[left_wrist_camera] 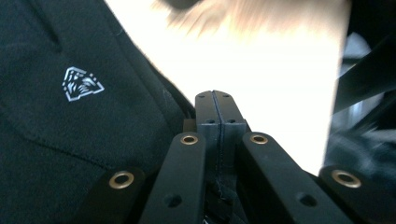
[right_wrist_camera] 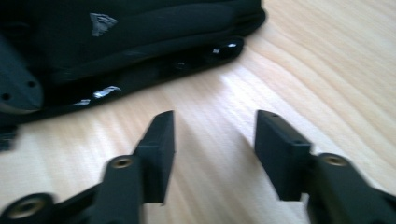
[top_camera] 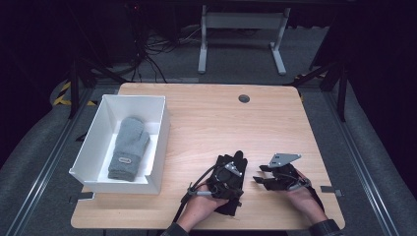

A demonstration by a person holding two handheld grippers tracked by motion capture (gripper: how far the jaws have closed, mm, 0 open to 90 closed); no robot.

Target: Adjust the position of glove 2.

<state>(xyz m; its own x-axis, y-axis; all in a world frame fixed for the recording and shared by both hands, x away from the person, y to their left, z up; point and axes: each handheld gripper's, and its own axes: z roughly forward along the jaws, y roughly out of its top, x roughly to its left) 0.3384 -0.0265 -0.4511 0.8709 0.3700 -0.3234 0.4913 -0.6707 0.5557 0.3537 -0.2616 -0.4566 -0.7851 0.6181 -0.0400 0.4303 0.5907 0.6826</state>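
Closest to the person's edge of the wooden table [top_camera: 206, 118], a black glove [top_camera: 231, 162] lies flat, its cuff almost at the near rim and its fingers pointing away. The left gripper [top_camera: 227, 173] rests on top of it, jaws pressed together; in the left gripper view a thin fold of black cloth seems caught low between them, though I can't tell for sure that it is held. A small white logo [left_wrist_camera: 81, 84] shows on the glove there. Just beside it, the right gripper [top_camera: 259, 178] sits low over bare wood, jaws apart with nothing between them, the glove's edge lying just ahead of them in its own view.

Bare tabletop stretches beyond both grippers to the far edge, broken by a single round cable grommet [top_camera: 244, 98]. At the left edge stands one white box [top_camera: 93, 142], open on top, overhanging the table slightly, with one grey mitten [top_camera: 129, 147] inside. So: two grippers, one black glove, one grey mitten, one box.
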